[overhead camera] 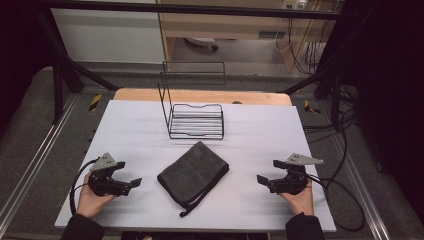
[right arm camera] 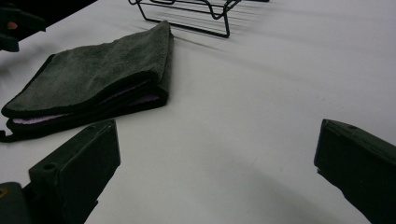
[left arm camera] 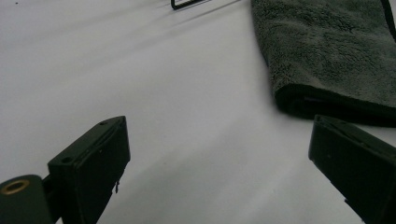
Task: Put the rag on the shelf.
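White table (overhead camera: 125,130) carried a folded dark towel (overhead camera: 193,172) at centre, wire rack (overhead camera: 196,120) just behind it. Left gripper (overhead camera: 129,175) and right gripper (overhead camera: 266,172) flanked the towel, jaws spread wide, holding nothing.

Two handheld tools in shot, both matte black and chunky. The left gripper (overhead camera: 129,175) carries a grey three-cornered plate on top, and a thick black cable loops out from its body. The right gripper (overhead camera: 269,171) wears the same grey plate, with black cable trailing off behind it. Up close, the jaws are flat, blocky black slabs with small round screw holes, and there's a brass-coloured ring on the left one's body. Dark sleeves cover both wrists.
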### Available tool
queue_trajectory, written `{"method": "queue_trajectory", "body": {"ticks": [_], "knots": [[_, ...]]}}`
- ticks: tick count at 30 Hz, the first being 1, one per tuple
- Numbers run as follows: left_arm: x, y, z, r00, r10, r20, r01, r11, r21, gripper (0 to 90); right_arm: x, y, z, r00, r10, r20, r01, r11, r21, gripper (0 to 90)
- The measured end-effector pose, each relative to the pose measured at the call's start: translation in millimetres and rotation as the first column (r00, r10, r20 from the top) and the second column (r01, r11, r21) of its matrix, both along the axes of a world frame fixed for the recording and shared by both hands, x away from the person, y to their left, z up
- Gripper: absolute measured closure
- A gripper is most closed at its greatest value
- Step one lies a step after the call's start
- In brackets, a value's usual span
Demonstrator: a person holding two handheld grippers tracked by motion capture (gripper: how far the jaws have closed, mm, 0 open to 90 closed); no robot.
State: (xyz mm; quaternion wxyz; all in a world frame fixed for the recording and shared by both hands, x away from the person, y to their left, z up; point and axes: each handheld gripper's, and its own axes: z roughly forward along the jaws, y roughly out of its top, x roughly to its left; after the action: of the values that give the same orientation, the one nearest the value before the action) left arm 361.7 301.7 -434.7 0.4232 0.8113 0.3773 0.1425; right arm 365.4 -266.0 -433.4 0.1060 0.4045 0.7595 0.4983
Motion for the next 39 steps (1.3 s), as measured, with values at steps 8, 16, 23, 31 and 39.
{"method": "queue_trajectory", "body": {"ticks": [8, 16, 23, 31, 39], "knots": [[0.5, -5.5, 2.5, 0.9999, 0.005, -0.015, -0.005, 0.9999, 0.009, 5.1, -0.9, 1.8, -0.7, 0.9999, -0.007, -0.009, 0.007, 1.0, 0.002, 1.7], [-0.3, -14.3, 7.6, 0.9998, -0.012, -0.013, 0.012, 0.9998, 0.014, 5.7, -1.1, 13.2, 1.5, 0.9998, 0.003, -0.017, -0.003, 0.9999, -0.01, 2.2], [1.2, -23.8, 19.9, 1.0, 0.002, -0.009, -0.002, 1.0, -0.007, 8.4, 0.6, 27.9, 5.0, 0.9995, 0.023, -0.023, -0.024, 0.9996, -0.018, 3.0], [10.5, -46.4, 28.0, 0.9991, 0.01, -0.042, -0.01, 1.0, 0.0, 22.5, 3.9, 46.5, 9.6, 0.999, 0.04, -0.022, -0.041, 0.9985, -0.036, 4.2], [18.7, -73.5, 12.2, 0.9936, -0.002, -0.113, 0.002, 1.0, 0.006, 43.2, 4.5, 52.6, 3.9, 0.9985, 0.022, -0.05, -0.024, 0.999, -0.039, 6.9]]}}
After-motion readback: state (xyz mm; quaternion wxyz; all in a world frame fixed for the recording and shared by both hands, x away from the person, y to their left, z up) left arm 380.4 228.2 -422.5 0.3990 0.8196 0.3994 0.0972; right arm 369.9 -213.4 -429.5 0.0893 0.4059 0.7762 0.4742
